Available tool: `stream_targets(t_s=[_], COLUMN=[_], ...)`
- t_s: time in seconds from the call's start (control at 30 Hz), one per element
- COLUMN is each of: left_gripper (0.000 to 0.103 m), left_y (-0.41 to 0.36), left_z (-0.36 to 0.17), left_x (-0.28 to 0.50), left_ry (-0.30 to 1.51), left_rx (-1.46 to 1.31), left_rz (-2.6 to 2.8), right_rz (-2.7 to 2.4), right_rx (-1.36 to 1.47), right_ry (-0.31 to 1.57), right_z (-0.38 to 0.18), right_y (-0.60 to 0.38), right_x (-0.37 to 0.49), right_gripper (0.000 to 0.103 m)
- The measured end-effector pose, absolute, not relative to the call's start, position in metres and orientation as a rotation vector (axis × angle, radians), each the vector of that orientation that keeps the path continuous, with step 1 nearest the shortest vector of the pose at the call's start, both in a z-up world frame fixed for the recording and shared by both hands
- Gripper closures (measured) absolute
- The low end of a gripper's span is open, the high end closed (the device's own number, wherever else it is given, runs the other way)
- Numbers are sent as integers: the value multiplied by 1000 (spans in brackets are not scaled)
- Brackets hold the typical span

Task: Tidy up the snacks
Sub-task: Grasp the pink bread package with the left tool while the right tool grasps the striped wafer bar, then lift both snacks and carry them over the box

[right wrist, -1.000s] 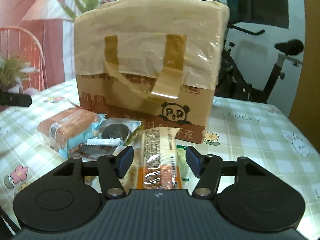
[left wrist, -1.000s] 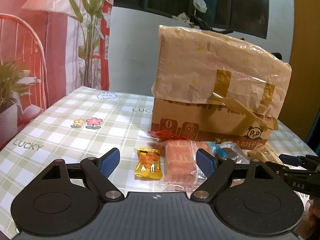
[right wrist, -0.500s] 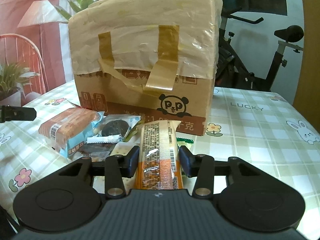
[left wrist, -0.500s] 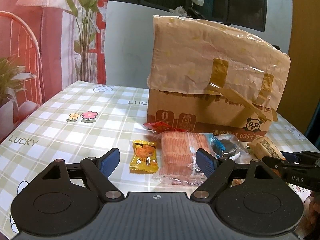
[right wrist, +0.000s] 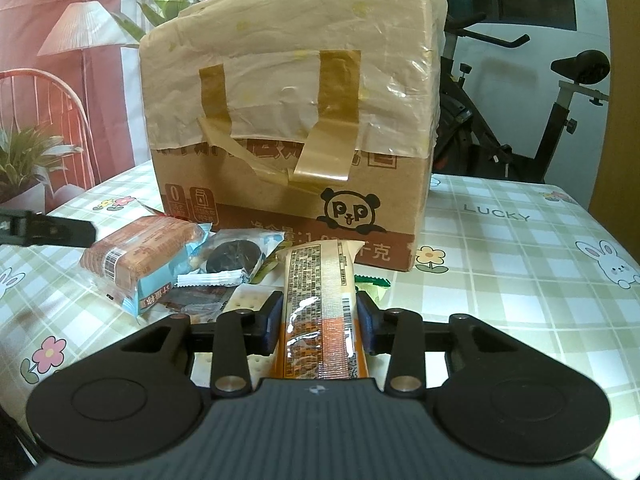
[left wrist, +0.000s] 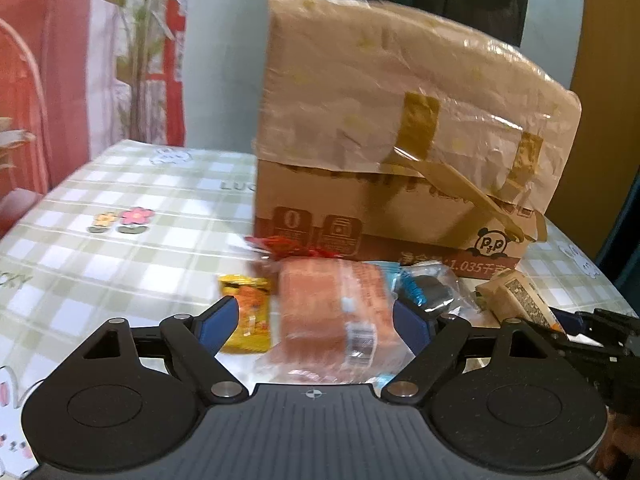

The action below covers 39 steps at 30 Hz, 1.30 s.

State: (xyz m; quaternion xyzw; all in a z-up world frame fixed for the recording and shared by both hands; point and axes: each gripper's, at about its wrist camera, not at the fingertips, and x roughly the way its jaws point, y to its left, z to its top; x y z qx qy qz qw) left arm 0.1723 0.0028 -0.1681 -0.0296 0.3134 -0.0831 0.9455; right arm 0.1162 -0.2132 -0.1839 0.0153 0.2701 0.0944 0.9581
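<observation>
A pile of snacks lies in front of a taped cardboard box (left wrist: pixel 400 160) (right wrist: pixel 292 120). My left gripper (left wrist: pixel 316 320) is open, and its blue fingers straddle an orange biscuit pack (left wrist: pixel 332 308) (right wrist: pixel 136 256) and a small yellow packet (left wrist: pixel 250 320) without touching them. My right gripper (right wrist: pixel 320 316) has its jaws closing on a long orange-and-cream snack bar (right wrist: pixel 320 280) (left wrist: pixel 520 300); both pads press its sides. A dark cookie pack (right wrist: pixel 236 254) (left wrist: pixel 430 292) lies between the two packs. The left view is blurred.
White crackers (right wrist: pixel 248 300) and a green wrapper (right wrist: pixel 372 280) lie under and beside the bar. A red wrapper (left wrist: pixel 280 246) sits by the box. The checked tablecloth (right wrist: pixel 520 280) stretches right. An exercise bike (right wrist: pixel 520 120) stands behind; a plant and a chair are at the left.
The right jaws have closed from wide apart onto the sides of the long bar. My left gripper has moved forward, so the biscuit pack now lies between its open fingers.
</observation>
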Motion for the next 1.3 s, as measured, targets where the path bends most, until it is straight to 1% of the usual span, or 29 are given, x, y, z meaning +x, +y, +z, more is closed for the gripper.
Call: stream_targets(t_s=[0.3,0.5,0.53,0.57,0.63,1.3], left_gripper=[17,17,18,22,27,29], left_y=[-13,-16,-18,-19,-19,13], left_z=[-185,-195,-196,-196,-194,-164], left_x=[212,217,216,215,209,149], left_ry=[732,763,760,755,738,635], left_rx=[-100,-79,-61,-43,-12,-70], left_rz=[-164,-164,-166,-166,-160,-140], right_rz=[193,196,197,197,198,198], right_rx=[39,53,55,57,58,62], right_ry=[546,543,542,542,542,544], right_z=[-184,-184,-184,-184,-185,-184], right_y=[-213,-215,-215,-215,-215,-217], right_x=[116,116,116,117,117,115], right_gripper=[63,63,63,63,63,63])
